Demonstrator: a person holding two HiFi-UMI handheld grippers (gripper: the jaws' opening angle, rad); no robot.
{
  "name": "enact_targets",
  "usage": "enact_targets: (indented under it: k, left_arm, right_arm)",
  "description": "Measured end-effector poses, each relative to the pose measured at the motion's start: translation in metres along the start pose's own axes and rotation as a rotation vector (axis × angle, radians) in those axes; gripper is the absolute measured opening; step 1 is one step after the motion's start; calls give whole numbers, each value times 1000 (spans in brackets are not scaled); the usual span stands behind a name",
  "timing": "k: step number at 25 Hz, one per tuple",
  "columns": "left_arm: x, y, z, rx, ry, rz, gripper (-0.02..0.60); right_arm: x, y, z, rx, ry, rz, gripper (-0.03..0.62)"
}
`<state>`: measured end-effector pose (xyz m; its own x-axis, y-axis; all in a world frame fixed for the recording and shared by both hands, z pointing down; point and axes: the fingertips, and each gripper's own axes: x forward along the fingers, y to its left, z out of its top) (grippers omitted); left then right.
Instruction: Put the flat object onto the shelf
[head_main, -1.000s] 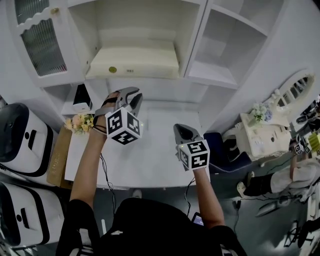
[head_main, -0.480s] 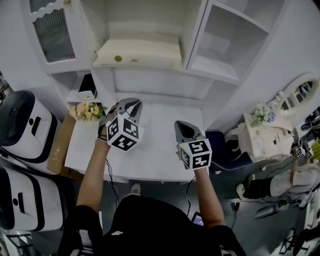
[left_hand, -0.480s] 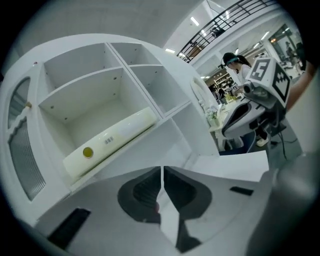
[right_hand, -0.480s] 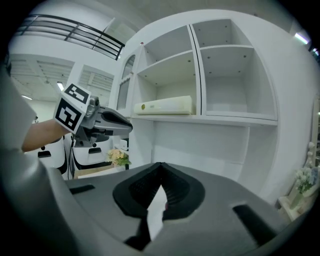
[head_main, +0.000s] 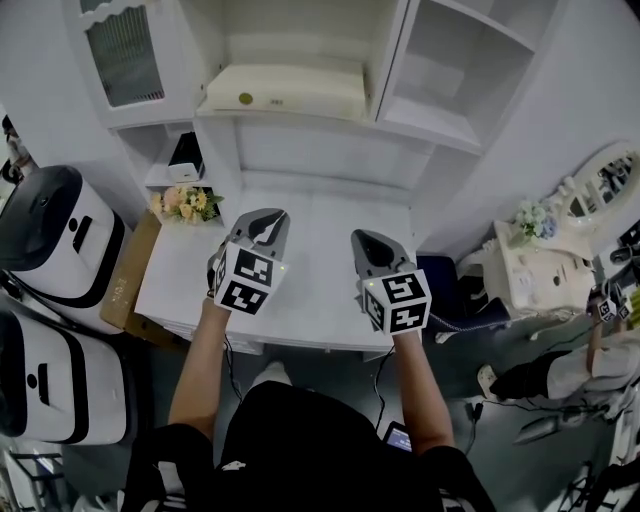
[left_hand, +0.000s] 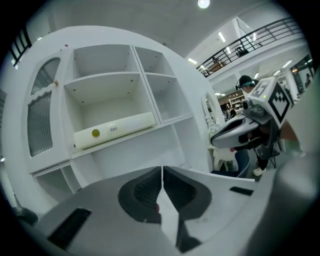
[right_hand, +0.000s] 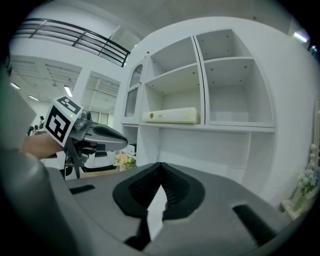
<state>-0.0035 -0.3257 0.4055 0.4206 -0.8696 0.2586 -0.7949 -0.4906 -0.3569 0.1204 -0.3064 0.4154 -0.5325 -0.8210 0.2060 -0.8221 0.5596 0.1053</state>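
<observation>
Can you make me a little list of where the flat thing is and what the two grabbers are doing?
flat object: lying on the shelf, middle compartment
left hand-held gripper: shut, empty, over the table
right hand-held gripper: shut, empty, over the table
flowers: at the table's far left corner
task: looks done

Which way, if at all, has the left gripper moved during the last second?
Yes. The left gripper drew back toward the person: before it was level with the flowers, now it is nearer the front edge of the table.
</observation>
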Motion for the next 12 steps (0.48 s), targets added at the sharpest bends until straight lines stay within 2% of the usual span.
enact_targets:
  k: [9,12]
  left_arm:
    - [-32,-10,1,-129,-80,16,11]
    - [-42,-10,-3,-187,-90,-19,11]
  right_arm:
    - [-10,15,2,16,-22,3,-12]
    - [-9,23,7,13,-34,4,-12]
